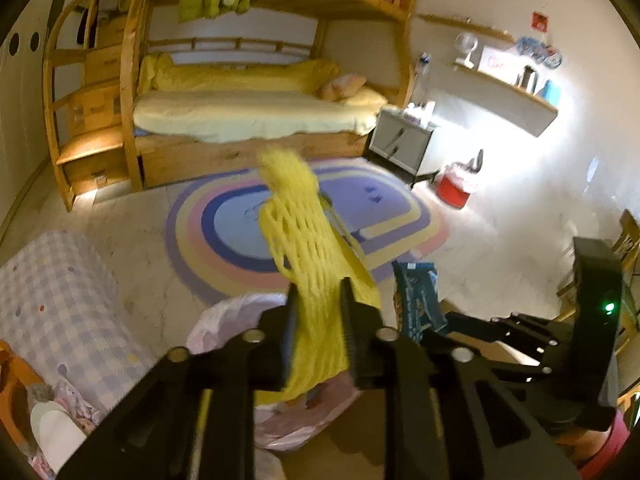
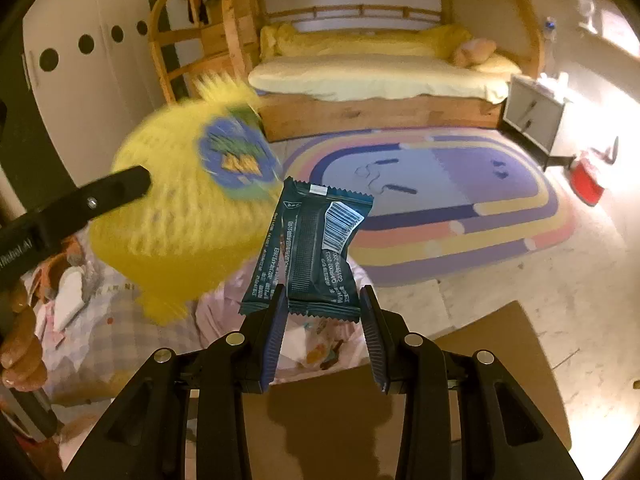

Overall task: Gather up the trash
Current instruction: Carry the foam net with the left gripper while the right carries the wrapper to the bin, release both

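My left gripper (image 1: 318,300) is shut on a yellow foam fruit net (image 1: 304,240), held upright above a pink plastic trash bag (image 1: 224,320). The net also shows blurred in the right wrist view (image 2: 176,216), with a blue label on it. My right gripper (image 2: 324,304) is shut on a dark teal snack wrapper (image 2: 316,248) with a barcode, held above the same pink bag (image 2: 320,344). The wrapper (image 1: 416,300) and the right gripper's body show at the right of the left wrist view.
A wooden bunk bed (image 1: 248,120) stands at the back, a rainbow oval rug (image 1: 304,216) lies before it. A grey nightstand (image 1: 400,140) and a red bin (image 1: 454,190) are at the right. A checked cloth (image 1: 56,300) lies left. Brown cardboard (image 2: 480,360) lies on the floor.
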A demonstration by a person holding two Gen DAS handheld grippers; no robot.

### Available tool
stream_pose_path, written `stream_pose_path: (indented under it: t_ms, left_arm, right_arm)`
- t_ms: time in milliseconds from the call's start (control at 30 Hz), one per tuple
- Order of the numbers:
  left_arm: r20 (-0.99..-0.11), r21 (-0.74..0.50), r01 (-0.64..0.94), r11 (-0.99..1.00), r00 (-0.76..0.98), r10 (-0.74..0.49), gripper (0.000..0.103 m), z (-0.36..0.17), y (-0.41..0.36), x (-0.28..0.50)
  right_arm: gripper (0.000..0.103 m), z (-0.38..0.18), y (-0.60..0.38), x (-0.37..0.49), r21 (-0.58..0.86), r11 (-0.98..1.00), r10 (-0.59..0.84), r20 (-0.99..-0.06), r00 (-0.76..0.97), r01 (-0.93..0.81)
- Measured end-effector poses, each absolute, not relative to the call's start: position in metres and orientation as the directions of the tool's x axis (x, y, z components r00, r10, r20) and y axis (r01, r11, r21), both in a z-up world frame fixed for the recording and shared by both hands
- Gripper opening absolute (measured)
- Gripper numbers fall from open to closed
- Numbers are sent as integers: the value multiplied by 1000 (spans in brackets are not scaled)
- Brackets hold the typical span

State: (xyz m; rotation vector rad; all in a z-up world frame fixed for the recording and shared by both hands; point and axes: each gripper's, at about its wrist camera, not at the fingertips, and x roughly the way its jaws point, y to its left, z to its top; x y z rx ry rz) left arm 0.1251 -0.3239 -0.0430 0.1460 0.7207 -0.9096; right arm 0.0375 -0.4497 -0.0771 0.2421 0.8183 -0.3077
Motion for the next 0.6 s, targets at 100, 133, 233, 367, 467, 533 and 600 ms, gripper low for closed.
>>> stream_pose_path:
  t_ms: [100, 133, 233, 367, 467, 533, 600]
  left_arm:
    - [-656, -168, 728, 664, 420, -627, 52, -56, -316, 138]
    - [-662, -174, 715, 678, 425, -618, 52, -59, -311, 143]
    - [-667, -196, 677, 710, 438, -602, 60, -60, -294, 155]
    - [-663, -196, 649, 735, 465, -587, 67, -52, -278, 161]
    - [-647, -192, 630, 753, 496, -580, 68, -42, -264, 160]
    - [-638, -181, 620, 763, 516, -572, 68, -33, -258, 158]
    - [-626, -170, 609, 775, 541, -562, 68, -24, -247, 153]
  right_arm:
    - [38, -92, -449, 50, 109, 934, -143, -758, 636, 340]
    - [38, -96, -449, 55, 112, 936, -136, -761, 634, 335]
    - [38, -109, -447, 70, 122, 937, -116, -775, 622, 326]
    - [46, -123, -445, 90, 122, 940, -97, -799, 593, 318]
    - [57, -124, -439, 96, 101, 946, -103, -807, 581, 307]
    - [57, -119, -434, 93, 95, 949, -104, -805, 585, 300]
    - [57, -113, -435, 91, 95, 950, -104, -801, 589, 297]
